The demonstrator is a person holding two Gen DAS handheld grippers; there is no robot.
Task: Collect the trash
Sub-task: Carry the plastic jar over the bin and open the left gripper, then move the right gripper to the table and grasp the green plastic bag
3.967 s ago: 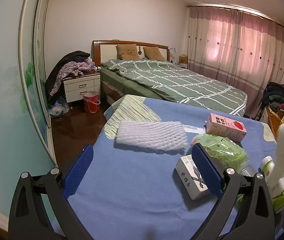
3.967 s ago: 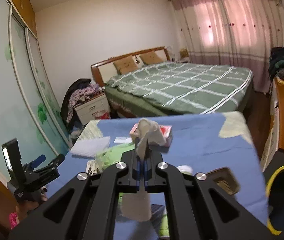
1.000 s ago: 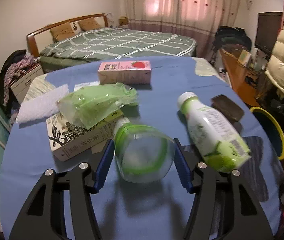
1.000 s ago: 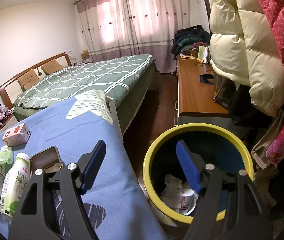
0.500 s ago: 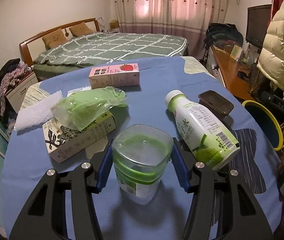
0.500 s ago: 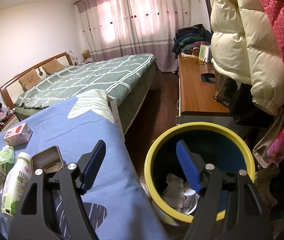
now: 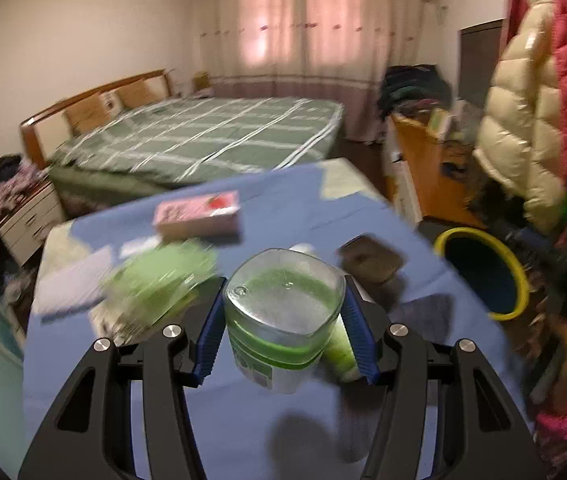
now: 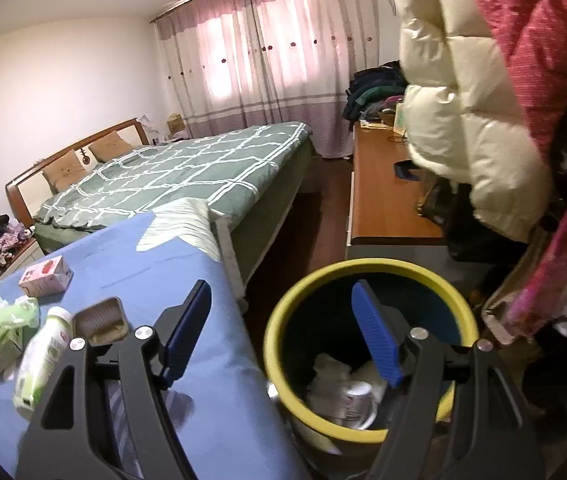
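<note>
My left gripper [image 7: 283, 328] is shut on a clear plastic cup with a green label [image 7: 283, 320] and holds it lifted above the blue-covered table [image 7: 131, 400]. Still on the table are a pink milk carton [image 7: 199, 212], a green plastic bag [image 7: 159, 276], a brown tray [image 7: 369, 258] and a green-and-white bottle [image 8: 39, 364]. The yellow-rimmed bin [image 7: 483, 276] stands to the right of the table. My right gripper [image 8: 279, 336] is open and empty above the bin [image 8: 367, 276], which holds crumpled paper and a cup.
A green checked bed [image 8: 187, 172] lies behind the table. A wooden desk [image 8: 387, 196] and hanging puffer jackets [image 8: 471, 92] are on the right, close to the bin. A white foam sheet [image 7: 71, 284] lies at the table's left end.
My left gripper has closed on the cup and lifted it off the table, swinging right towards the bin. My right gripper has stayed open over the bin.
</note>
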